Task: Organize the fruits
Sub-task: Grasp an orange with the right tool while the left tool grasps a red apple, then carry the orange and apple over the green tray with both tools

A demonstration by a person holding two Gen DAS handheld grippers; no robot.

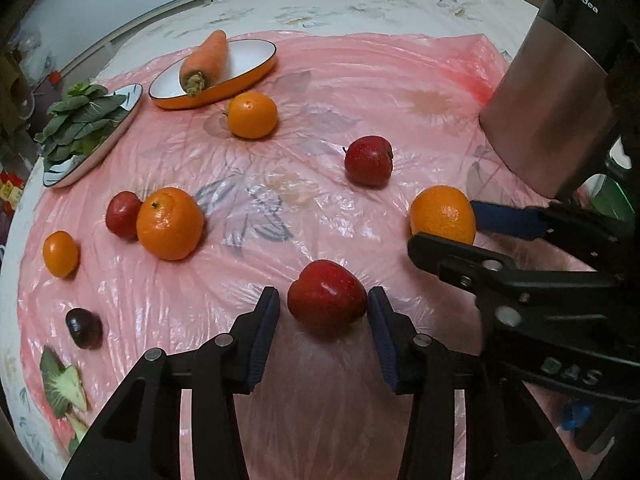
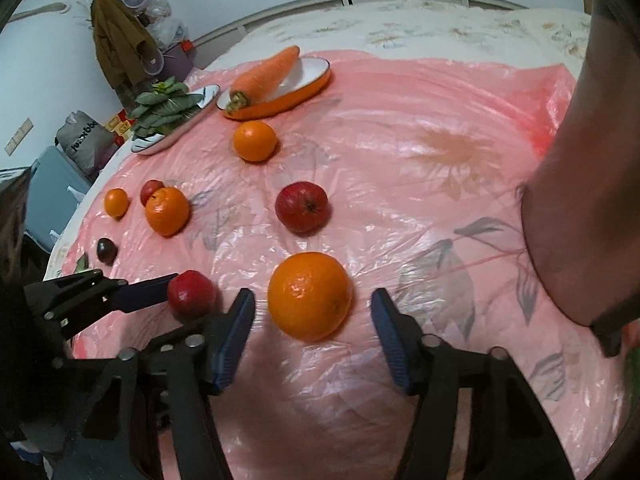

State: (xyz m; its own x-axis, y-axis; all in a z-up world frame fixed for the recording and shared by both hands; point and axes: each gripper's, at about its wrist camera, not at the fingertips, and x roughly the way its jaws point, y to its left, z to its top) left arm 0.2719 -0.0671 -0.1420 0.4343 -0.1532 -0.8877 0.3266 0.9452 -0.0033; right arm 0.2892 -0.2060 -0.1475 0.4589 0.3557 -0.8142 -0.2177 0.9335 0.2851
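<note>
Two grippers work side by side: the left gripper (image 1: 323, 306) brackets a red apple (image 1: 327, 298) with slim gaps at both pads, not gripping; the right gripper (image 2: 313, 312) stands wider around a large orange (image 2: 310, 295), also untouched. On the pink plastic sheet (image 1: 320, 100) lie three red apples, four oranges and one dark plum (image 1: 83, 328). One carrot (image 1: 206, 62) lies in an orange dish (image 1: 240, 80), tip pointing away, stem end toward the cameras. One plate of greens (image 1: 80, 128) sits beside it. Only the left view shows the steel kettle (image 1: 556, 92); only the right shows a coat (image 2: 118, 46).
</note>
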